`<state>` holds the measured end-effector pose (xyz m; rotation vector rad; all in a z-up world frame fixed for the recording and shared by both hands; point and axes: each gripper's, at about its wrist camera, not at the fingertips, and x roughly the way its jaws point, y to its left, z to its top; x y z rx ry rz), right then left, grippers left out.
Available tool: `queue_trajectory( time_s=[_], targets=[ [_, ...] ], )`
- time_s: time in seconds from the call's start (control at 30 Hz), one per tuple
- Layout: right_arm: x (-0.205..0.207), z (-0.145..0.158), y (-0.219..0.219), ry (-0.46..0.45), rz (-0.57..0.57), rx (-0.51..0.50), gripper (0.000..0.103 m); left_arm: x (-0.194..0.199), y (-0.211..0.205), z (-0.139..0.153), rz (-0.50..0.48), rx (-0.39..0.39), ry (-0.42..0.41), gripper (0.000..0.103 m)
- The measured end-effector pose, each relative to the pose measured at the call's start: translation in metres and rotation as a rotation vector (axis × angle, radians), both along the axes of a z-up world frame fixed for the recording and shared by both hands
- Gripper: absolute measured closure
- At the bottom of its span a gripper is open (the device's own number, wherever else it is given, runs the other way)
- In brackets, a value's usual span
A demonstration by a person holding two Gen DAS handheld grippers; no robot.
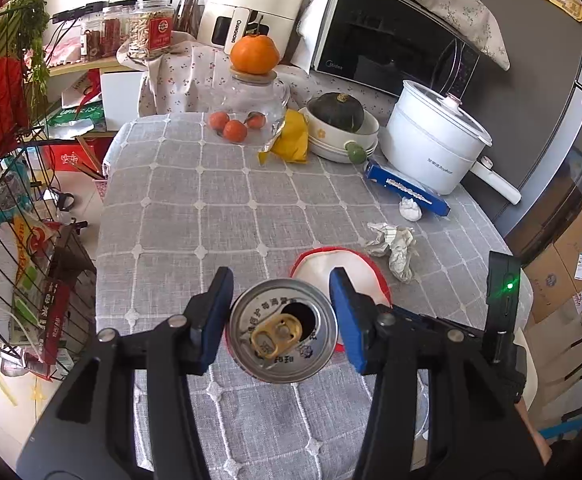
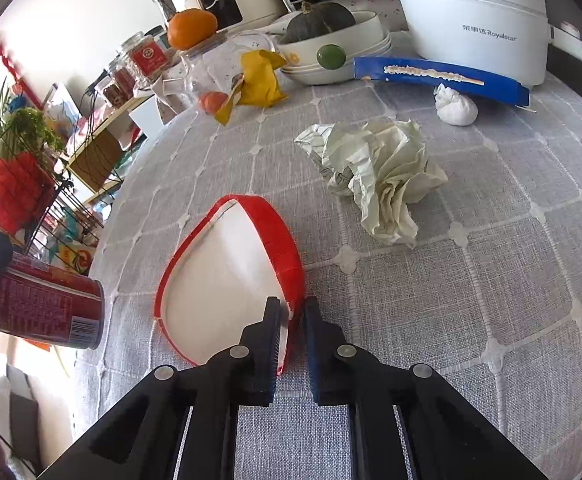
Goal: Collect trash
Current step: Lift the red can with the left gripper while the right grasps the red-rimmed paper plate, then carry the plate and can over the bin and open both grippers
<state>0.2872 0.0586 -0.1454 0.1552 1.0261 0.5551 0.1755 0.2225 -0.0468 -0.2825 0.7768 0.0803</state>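
Your left gripper (image 1: 281,316) points down at a slant, and its blue pads press both sides of the can (image 1: 283,330). Your right gripper (image 2: 293,344), also slanted down, is closed on the near rim of the red container (image 2: 227,276).

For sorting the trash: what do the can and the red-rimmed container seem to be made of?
Can: metal, probably aluminium; shiny silver top with gold pull tab, printed red wall. Red-rimmed container: likely thin paperboard; matte white inside, rim squashed out of round, though plastic is possible.

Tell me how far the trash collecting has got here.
Nothing visibly binned yet. In hand: left gripper holds the can; right gripper is shut on the red-rimmed container. Left on the table: crumpled paper, white wad, yellow wrapper.
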Motion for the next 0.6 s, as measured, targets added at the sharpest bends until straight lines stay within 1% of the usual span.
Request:
queue_trajectory(
  time_s=[0.13, 0.33, 0.6],
  targets=[
    [-0.007, 0.019, -0.016, -0.035, -0.004, -0.016, 0.094, -0.003, -0.006, 0.003, -0.012, 0.0, -0.01, 0.052],
    [-0.017, 0.042, -0.049, -0.064, -0.031, -0.044, 0.094, -0.005, -0.027, 0.01, -0.054, 0.006, -0.029, 0.052],
    [-0.032, 0.075, -0.113, -0.104, -0.092, -0.077, 0.094, -0.003, -0.065, 0.018, -0.13, 0.01, -0.051, 0.052]
  ],
)
